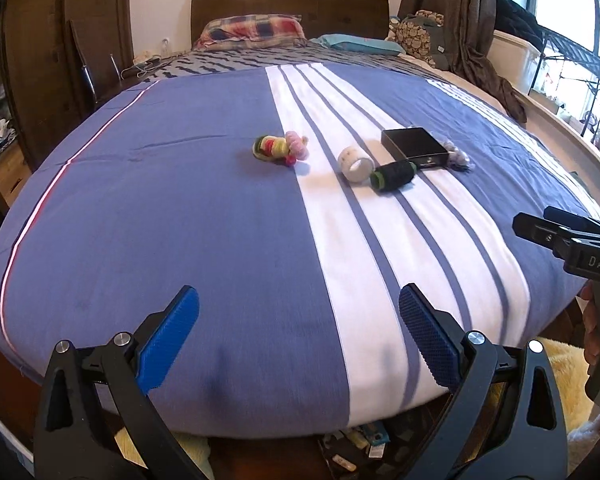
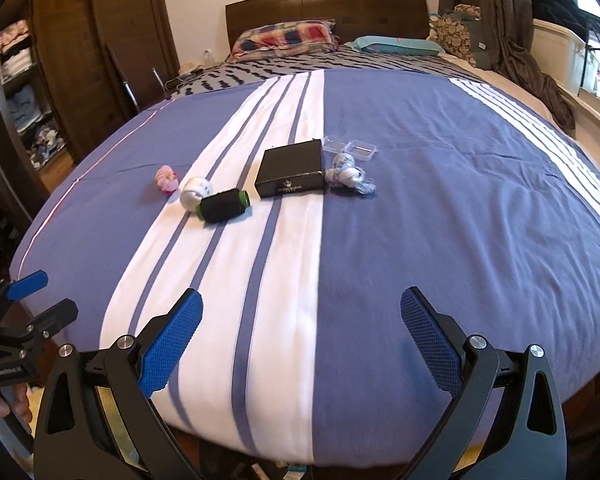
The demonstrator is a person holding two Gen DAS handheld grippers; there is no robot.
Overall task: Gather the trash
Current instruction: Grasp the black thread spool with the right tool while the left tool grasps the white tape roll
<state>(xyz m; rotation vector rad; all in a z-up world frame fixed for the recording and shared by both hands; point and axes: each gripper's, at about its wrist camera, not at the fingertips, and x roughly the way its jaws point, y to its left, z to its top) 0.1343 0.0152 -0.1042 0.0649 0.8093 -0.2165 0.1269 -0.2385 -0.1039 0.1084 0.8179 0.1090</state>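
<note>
Black box (image 2: 292,170) lies between spool (image 2: 222,205) and crumpled wad (image 2: 350,176).

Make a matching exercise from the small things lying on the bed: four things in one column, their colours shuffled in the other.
Things:
1. flat box
2. roll of tape
3. spool of thread
4. small lidded case

Colours:
A. clear
B. black with green ends
C. white
D. all black

Pairs: 1-D, 2-C, 3-B, 4-A
</note>
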